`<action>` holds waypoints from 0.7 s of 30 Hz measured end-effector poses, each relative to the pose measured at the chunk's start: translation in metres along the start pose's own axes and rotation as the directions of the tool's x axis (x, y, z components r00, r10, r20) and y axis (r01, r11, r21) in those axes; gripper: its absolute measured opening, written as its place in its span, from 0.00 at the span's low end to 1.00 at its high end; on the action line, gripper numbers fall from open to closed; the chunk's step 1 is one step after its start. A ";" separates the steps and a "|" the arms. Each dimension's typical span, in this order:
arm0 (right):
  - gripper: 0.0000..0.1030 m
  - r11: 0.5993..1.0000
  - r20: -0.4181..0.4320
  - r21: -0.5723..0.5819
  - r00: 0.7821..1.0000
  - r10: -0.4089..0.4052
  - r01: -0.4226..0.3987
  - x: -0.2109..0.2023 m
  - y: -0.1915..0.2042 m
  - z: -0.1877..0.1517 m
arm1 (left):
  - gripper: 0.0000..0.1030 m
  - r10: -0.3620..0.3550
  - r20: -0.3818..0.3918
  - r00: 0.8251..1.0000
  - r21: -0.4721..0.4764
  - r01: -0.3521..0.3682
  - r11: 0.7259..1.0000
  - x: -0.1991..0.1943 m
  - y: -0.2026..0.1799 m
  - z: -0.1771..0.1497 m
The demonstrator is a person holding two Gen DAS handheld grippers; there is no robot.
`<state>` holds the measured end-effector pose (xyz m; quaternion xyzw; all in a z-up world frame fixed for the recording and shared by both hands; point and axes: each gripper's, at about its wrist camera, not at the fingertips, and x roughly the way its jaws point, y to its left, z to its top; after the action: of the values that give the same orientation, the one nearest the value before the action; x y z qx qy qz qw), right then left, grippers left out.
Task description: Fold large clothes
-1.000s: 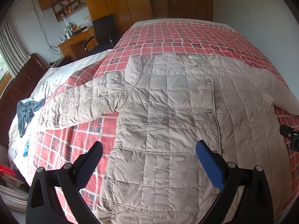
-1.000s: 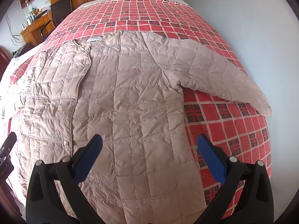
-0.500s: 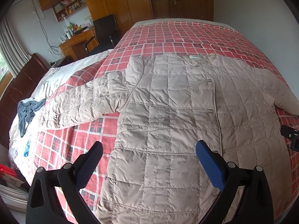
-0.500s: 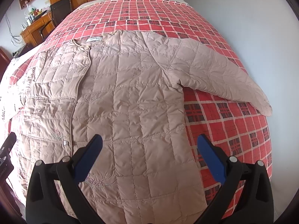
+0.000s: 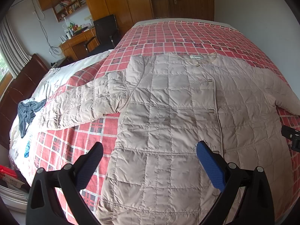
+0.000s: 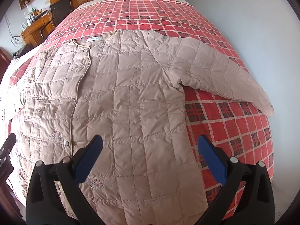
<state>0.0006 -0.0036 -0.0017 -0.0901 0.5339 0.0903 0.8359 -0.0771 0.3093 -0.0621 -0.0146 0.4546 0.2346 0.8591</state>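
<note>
A beige quilted coat lies flat and buttoned, front up, on a bed with a red plaid cover. Both sleeves are spread out: one points left, the other points right toward the wall. My left gripper hovers open above the lower left part of the coat, near its hem. Over the coat's lower right side, my right gripper is open too. Neither holds anything.
A grey-blue cloth lies on the white sheet at the bed's left. A wooden desk, a black chair and wardrobes stand beyond the bed. A white wall runs close along the bed's right side.
Both views have shifted only slightly; the coat lies as before and both grippers stay open.
</note>
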 end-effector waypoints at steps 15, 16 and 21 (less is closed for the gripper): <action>0.97 1.000 0.002 0.002 1.000 0.000 0.000 0.000 -0.001 0.000 | 0.96 0.003 0.001 1.000 0.000 -0.003 1.000 0.000 0.001 0.000; 0.97 1.000 0.002 0.001 1.000 0.002 -0.002 0.000 -0.001 0.001 | 0.96 0.003 0.000 1.000 0.000 -0.003 1.000 0.000 0.001 0.000; 0.97 1.000 0.003 0.001 1.000 0.002 -0.002 0.000 -0.001 0.001 | 0.96 0.003 0.001 1.000 0.000 -0.003 1.000 0.000 0.001 0.000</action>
<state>0.0011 -0.0043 -0.0010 -0.0889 0.5329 0.0911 0.8365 -0.0775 0.3101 -0.0621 -0.0139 0.4543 0.2359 0.8589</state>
